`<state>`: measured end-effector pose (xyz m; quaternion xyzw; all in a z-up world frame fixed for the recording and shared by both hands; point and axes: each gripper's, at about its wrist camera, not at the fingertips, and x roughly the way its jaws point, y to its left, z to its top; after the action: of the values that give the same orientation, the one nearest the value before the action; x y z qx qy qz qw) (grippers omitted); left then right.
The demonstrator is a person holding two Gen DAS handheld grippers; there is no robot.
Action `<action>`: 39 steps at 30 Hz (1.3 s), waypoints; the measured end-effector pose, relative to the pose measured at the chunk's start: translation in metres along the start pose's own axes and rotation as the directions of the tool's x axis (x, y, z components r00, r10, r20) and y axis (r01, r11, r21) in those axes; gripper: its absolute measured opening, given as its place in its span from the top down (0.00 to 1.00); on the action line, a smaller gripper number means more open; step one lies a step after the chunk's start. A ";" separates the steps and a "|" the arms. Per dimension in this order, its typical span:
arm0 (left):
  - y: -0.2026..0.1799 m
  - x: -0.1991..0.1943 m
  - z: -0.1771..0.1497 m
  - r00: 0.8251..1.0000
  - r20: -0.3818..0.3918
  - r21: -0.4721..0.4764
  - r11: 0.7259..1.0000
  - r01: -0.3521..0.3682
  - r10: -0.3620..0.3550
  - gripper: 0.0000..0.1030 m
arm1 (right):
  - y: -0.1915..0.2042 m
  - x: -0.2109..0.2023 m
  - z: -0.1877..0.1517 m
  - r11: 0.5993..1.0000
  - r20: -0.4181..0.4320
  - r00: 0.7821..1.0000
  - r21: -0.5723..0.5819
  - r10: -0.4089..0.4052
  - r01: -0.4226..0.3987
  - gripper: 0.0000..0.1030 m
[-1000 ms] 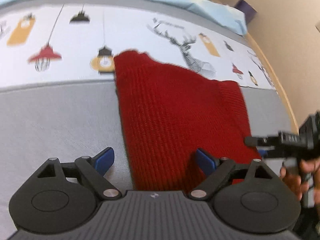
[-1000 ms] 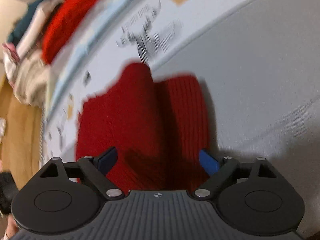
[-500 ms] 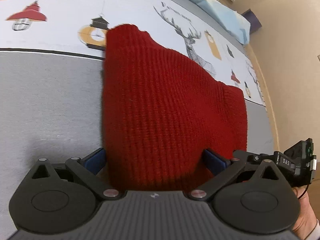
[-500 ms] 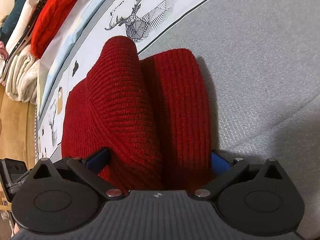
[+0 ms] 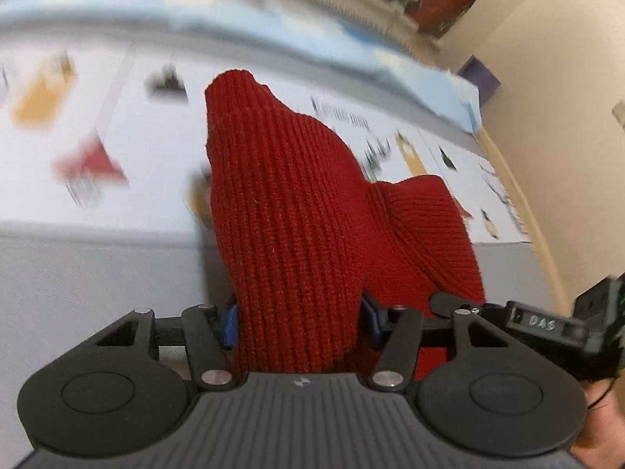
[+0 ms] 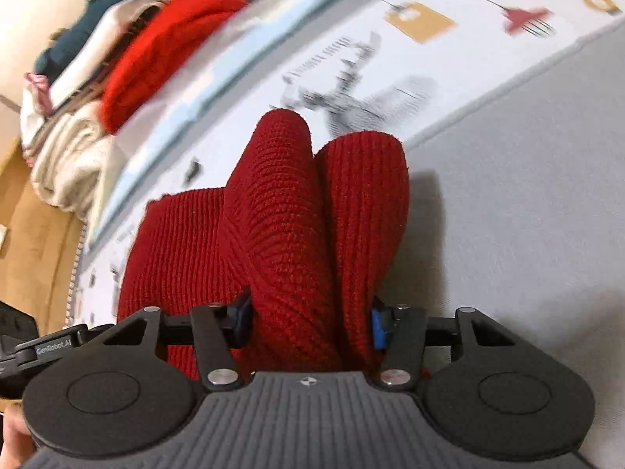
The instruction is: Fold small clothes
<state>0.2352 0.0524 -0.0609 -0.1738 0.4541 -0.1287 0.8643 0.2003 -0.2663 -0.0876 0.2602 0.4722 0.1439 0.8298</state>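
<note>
Both grippers were open around the near edge of the red knit garment [image 5: 289, 226] a second ago — now the left gripper [image 5: 299, 322] and the right gripper [image 6: 310, 322] are each closed on it, and the cloth hangs lifted above the grey and printed bed cover [image 6: 527, 195]. The background is blurred, so I judge the fold is starting — the near edge must go toward the far one.

printed bedsheet [image 5: 117, 125], stacked clothes pile [image 6: 117, 58], beige wall [image 5: 566, 58]
</note>
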 end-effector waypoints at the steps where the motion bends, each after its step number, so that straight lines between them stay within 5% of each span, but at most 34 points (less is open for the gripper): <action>1: 0.005 -0.007 0.004 0.999 0.028 0.009 1.000 -0.017 0.017 0.39 | 0.010 0.005 0.001 1.000 0.015 1.000 -0.013 0.014 -0.014 0.46; 12: 0.086 -0.050 0.033 0.993 0.092 -0.115 0.991 -0.067 0.077 0.35 | 0.099 0.053 0.003 0.982 0.102 0.988 -0.161 0.119 -0.102 0.46; 15: 0.097 -0.065 0.033 0.984 0.129 -0.104 0.988 -0.111 0.124 0.35 | 0.099 0.068 0.003 0.989 0.052 0.998 -0.143 0.027 -0.020 0.39; 18: 0.102 -0.079 0.027 0.990 0.108 -0.102 0.992 -0.077 0.088 0.35 | 0.093 0.067 0.003 0.990 0.076 0.994 -0.108 -0.081 0.089 0.36; 23: 0.089 -0.074 0.000 0.998 0.001 0.060 0.996 -0.067 0.067 0.35 | 0.098 0.048 0.004 0.987 0.076 0.996 -0.146 -0.054 0.065 0.36; 26: 0.082 -0.046 -0.027 0.977 -0.101 0.161 0.972 -0.171 0.189 0.22 | 0.099 0.051 -0.008 0.967 0.007 0.993 -0.226 -0.120 0.119 0.32; 29: 0.079 -0.058 -0.030 0.977 -0.064 0.109 0.975 -0.195 0.202 0.32 | 0.096 0.054 -0.020 0.944 -0.016 0.977 -0.262 -0.213 0.201 0.28; 32: 0.071 -0.071 -0.038 0.984 -0.030 0.104 0.980 -0.171 0.175 0.33 | 0.107 0.032 -0.028 0.930 0.063 0.978 -0.302 -0.200 0.210 0.28; 35: 0.067 -0.049 -0.061 0.936 -0.144 0.220 0.933 -0.286 0.320 0.22 | 0.108 0.030 -0.039 0.891 0.050 0.969 -0.385 -0.241 0.241 0.29; 37: 0.052 -0.063 -0.063 0.929 -0.081 0.245 0.910 -0.333 0.362 0.23 | 0.103 0.041 -0.051 0.824 0.010 0.930 -0.459 -0.368 0.331 0.28; 39: 0.032 -0.090 -0.064 0.932 0.019 0.251 0.901 -0.354 0.362 0.20 | 0.101 0.031 -0.056 0.820 0.026 0.922 -0.448 -0.386 0.357 0.28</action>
<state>0.1346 0.1035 -0.0416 0.0250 0.4706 -0.0265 0.8816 0.1689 -0.1511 -0.0757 -0.0379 0.4952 0.0917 0.8631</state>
